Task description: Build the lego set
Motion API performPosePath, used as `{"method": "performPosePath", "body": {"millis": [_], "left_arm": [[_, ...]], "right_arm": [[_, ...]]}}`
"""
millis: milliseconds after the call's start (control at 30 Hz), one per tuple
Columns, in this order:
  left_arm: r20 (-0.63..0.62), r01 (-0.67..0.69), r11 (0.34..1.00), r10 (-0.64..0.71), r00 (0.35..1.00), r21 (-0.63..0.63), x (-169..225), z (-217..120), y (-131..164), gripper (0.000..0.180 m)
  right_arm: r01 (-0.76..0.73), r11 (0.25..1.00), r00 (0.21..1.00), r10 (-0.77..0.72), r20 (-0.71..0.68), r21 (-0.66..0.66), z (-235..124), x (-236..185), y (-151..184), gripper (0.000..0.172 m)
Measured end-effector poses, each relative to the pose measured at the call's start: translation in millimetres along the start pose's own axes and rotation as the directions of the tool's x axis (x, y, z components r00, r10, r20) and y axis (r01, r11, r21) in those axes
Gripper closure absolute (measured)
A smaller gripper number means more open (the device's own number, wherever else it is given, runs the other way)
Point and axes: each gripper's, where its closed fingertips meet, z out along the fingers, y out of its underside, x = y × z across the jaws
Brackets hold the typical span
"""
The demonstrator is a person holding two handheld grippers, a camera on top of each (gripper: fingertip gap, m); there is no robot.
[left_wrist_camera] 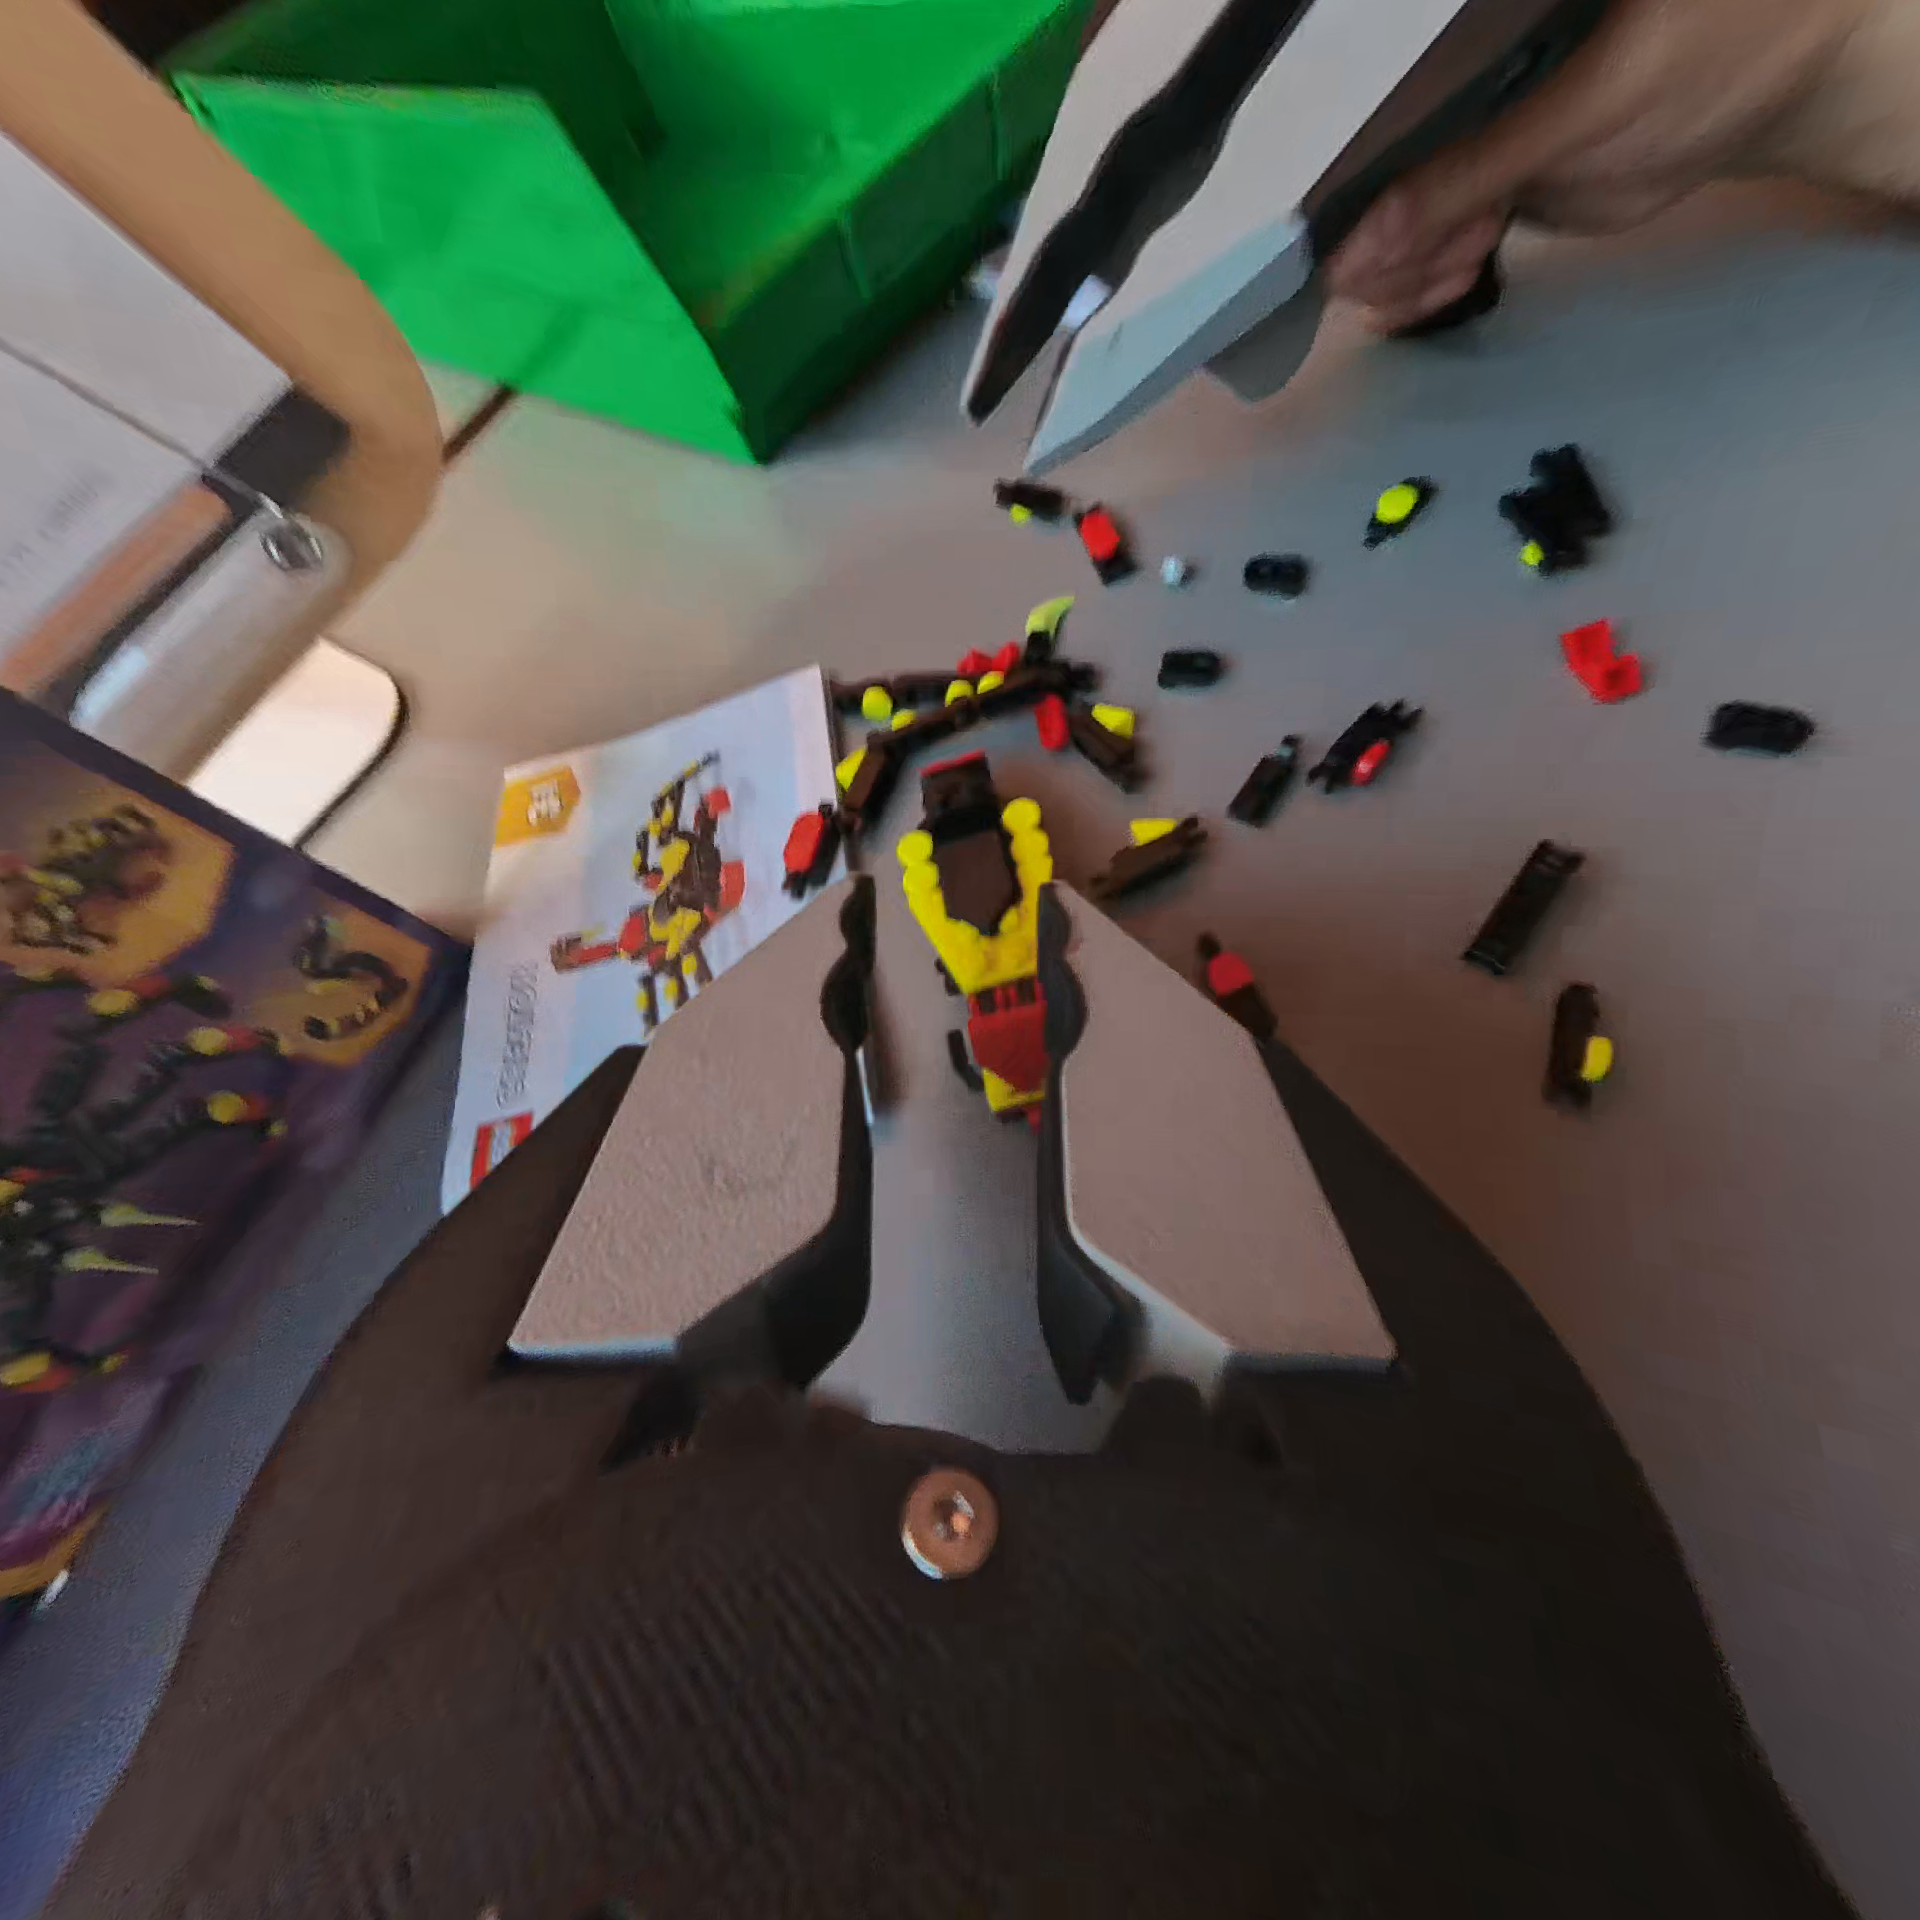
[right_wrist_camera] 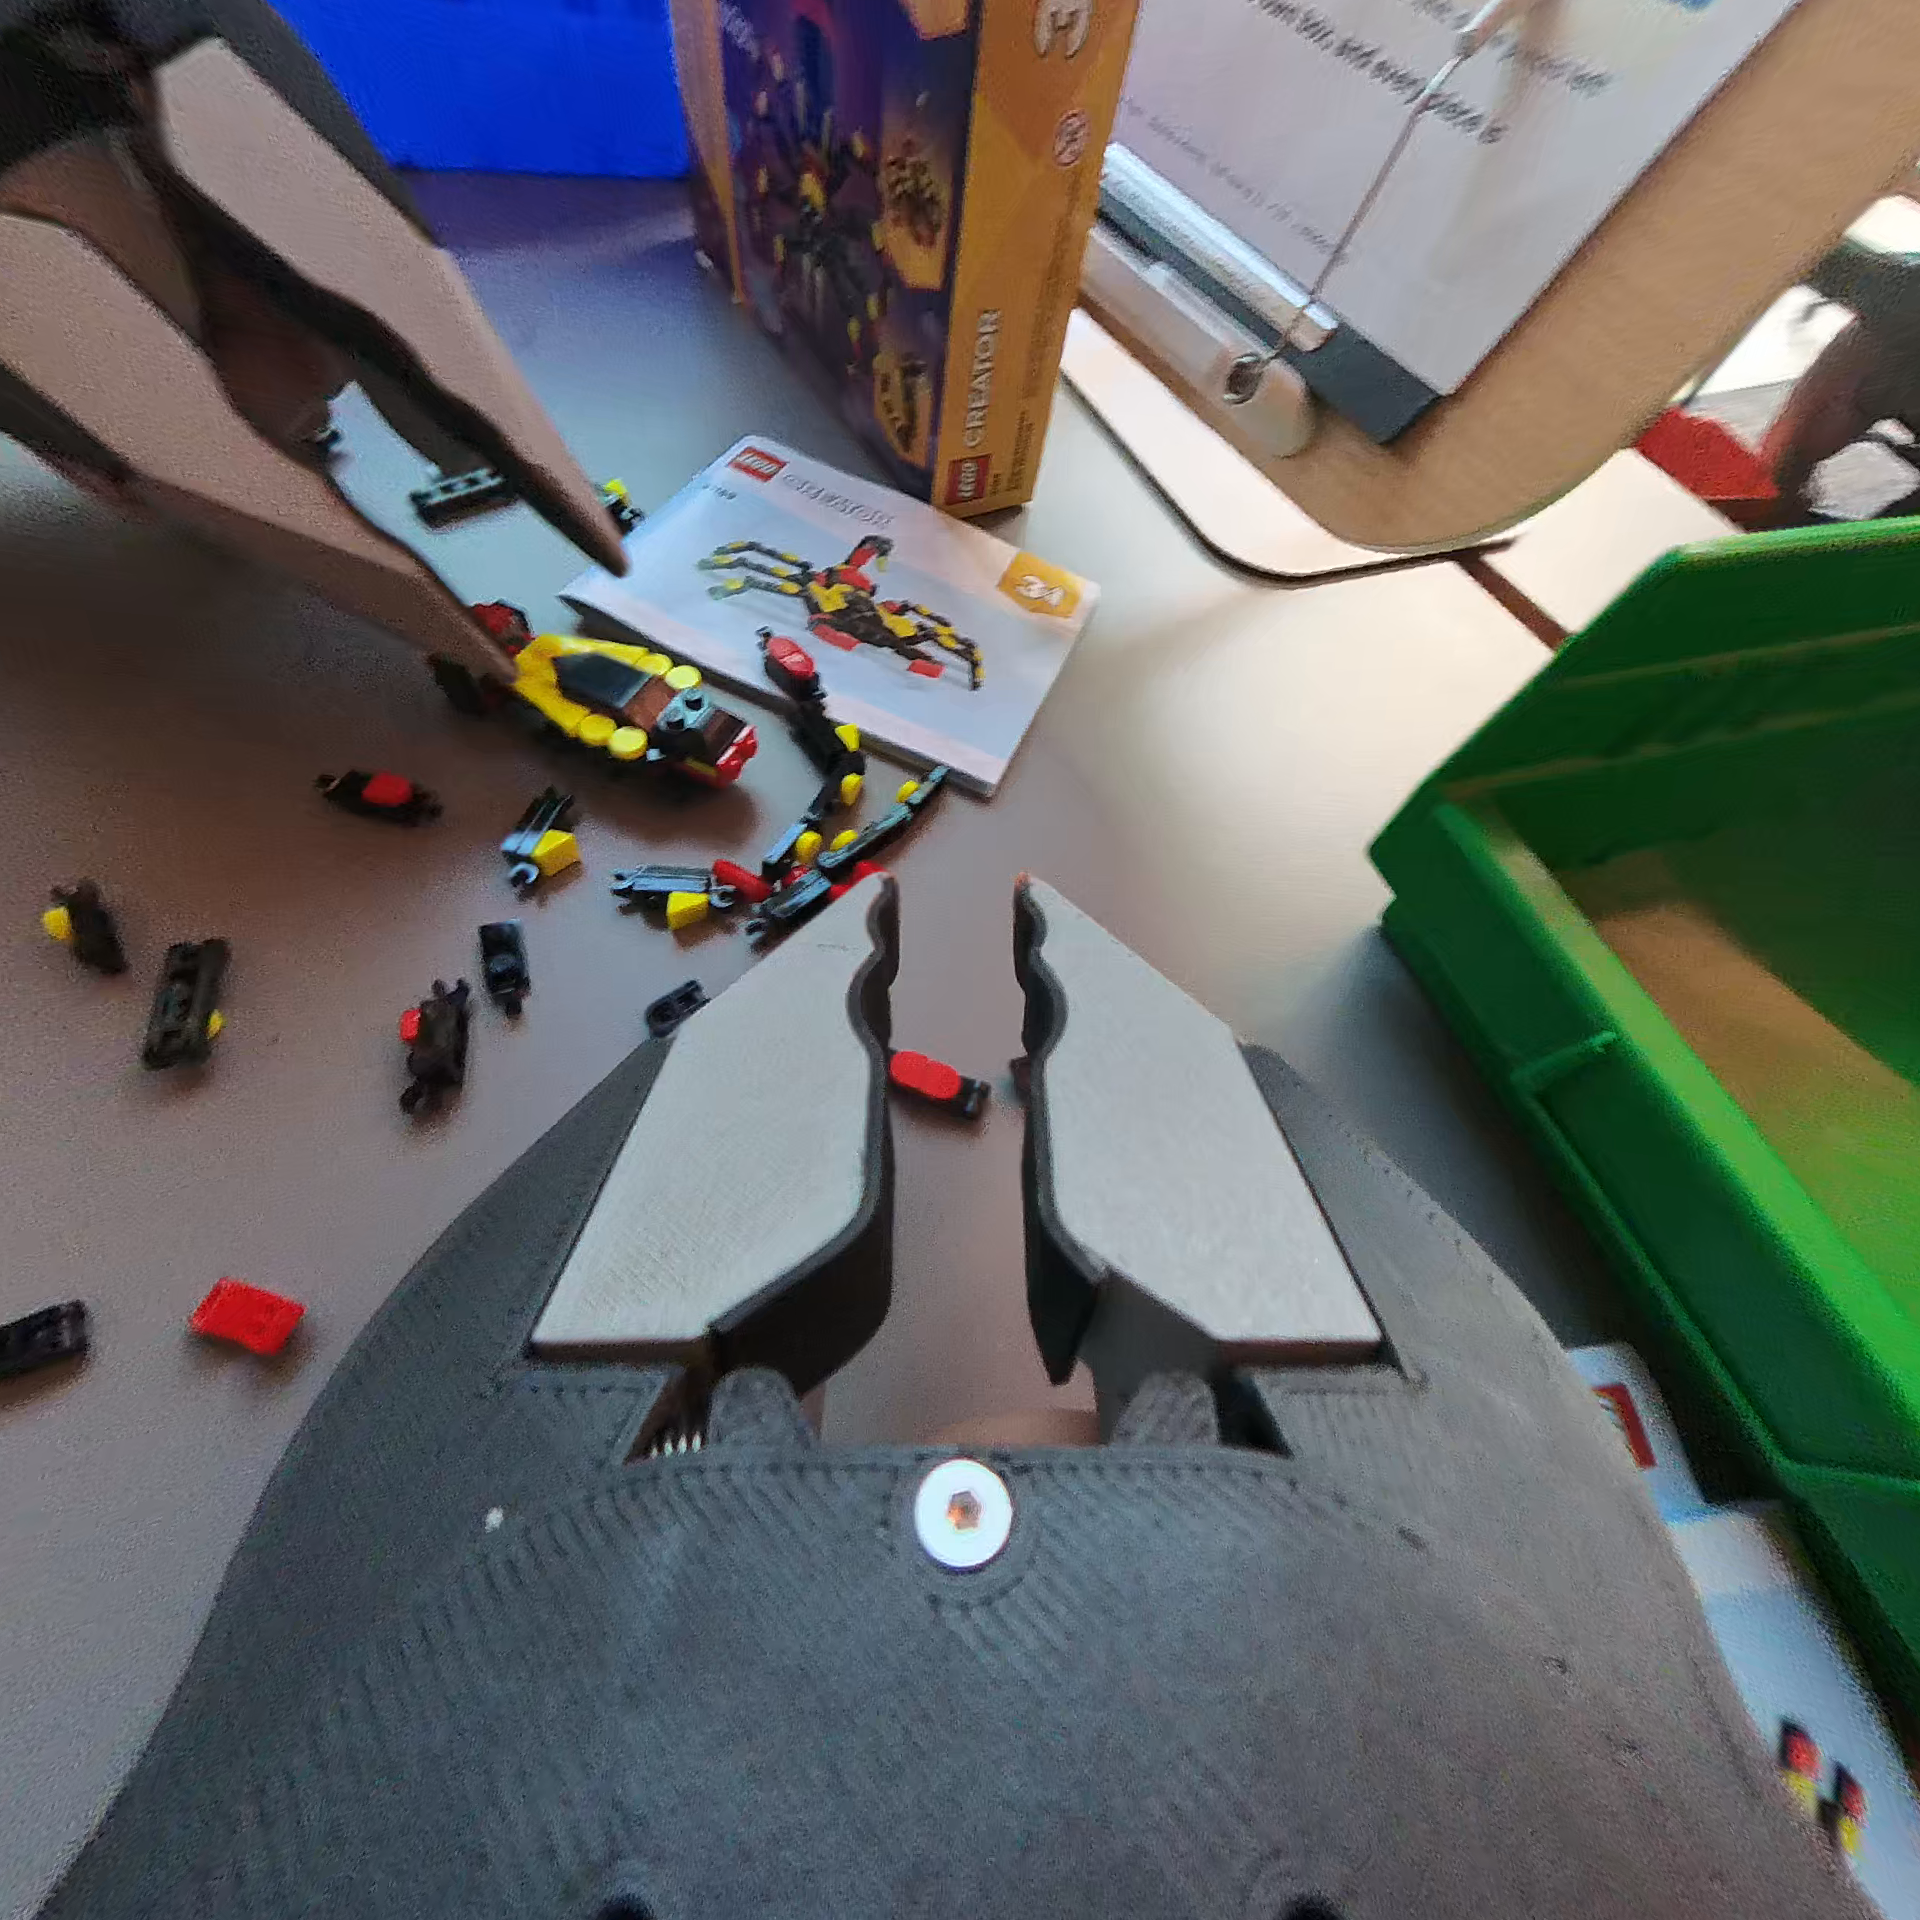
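Note:
A brick-built body of yellow, red and brown pieces [left_wrist_camera: 977,914] lies on the grey table [left_wrist_camera: 1558,1299]. My left gripper [left_wrist_camera: 954,888] is open and straddles the body's rear. The right finger is close against the body and the left finger stands apart from it. The right wrist view shows the body [right_wrist_camera: 613,696] with the left gripper's tips [right_wrist_camera: 561,618] at its rear. My right gripper [right_wrist_camera: 954,885] is open and holds nothing. It hovers over a small red and black piece [right_wrist_camera: 930,1081] on the table. It also shows in the left wrist view [left_wrist_camera: 1008,436], held by a hand.
Several loose black, red and yellow pieces [left_wrist_camera: 1351,748] and a chain of leg segments [right_wrist_camera: 821,831] lie scattered. An instruction booklet [right_wrist_camera: 862,613] and the set's box [right_wrist_camera: 883,239] lie beyond. A green bin [right_wrist_camera: 1714,935] stands right; a wooden stand [right_wrist_camera: 1558,364] at the back. The gap from one gripper's tips to the other's is roughly 11 cm.

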Motion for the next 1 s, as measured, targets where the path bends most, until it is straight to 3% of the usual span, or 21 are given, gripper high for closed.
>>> {"method": "performPosePath", "body": {"millis": [67, 167, 300, 400, 433, 500, 633, 767, 900, 1000], "left_arm": [[-0.017, 0.019, 0.999, -0.020, 1.000, -0.038, -1, 1, 7, 0.150], [-0.101, 0.040, 0.996, -0.048, 0.994, -0.080, 10, -1, 15, 0.165], [-0.108, 0.026, 0.996, -0.034, 0.994, -0.081, 13, -1, 13, 0.168], [-0.209, 0.055, 0.995, -0.072, 0.975, -0.084, 29, -6, 10, 0.169], [-0.244, 0.070, 0.994, -0.089, 0.966, -0.086, 35, -8, 9, 0.169], [-0.285, 0.091, 0.992, -0.113, 0.952, -0.089, 40, -10, 8, 0.168], [-0.220, 0.120, 0.991, -0.130, 0.967, -0.056, 22, -11, 5, 0.161], [-0.064, 0.158, 0.987, -0.155, 0.986, 0.042, -10, -16, -8, 0.163], [0.091, 0.123, 0.990, -0.129, 0.988, 0.070, -30, -16, -9, 0.167], [0.122, 0.095, 0.993, -0.102, 0.987, 0.067, -29, -13, -10, 0.168]], "right_arm": [[0.005, 0.999, 0.998, -0.003, 0.063, -0.044, 4, -9, 5, 0.149], [0.012, 0.993, 0.993, 0.002, 0.116, -0.119, 11, -16, 15, 0.145], [0.054, 0.973, 0.988, -0.020, 0.152, -0.224, 20, -24, 30, 0.144], [0.072, 0.968, 0.984, -0.030, 0.175, -0.240, 23, -30, 31, 0.156], [0.097, 0.967, 0.975, -0.045, 0.217, -0.236, 21, -37, 31, 0.167], [0.144, 0.967, 0.947, -0.074, 0.314, -0.208, 14, -54, 31, 0.165], [0.077, 0.985, 0.975, -0.041, 0.218, -0.158, 13, -40, 20, 0.155], [-0.029, 1.000, 0.990, 0.029, 0.140, -0.002, 15, -36, -12, 0.151], [0.014, 0.990, 0.997, -0.004, 0.074, -0.140, 37, -45, -1, 0.142], [0.091, 0.966, 0.996, -0.090, 0.014, -0.241, 50, -45, 10, 0.140]]}}
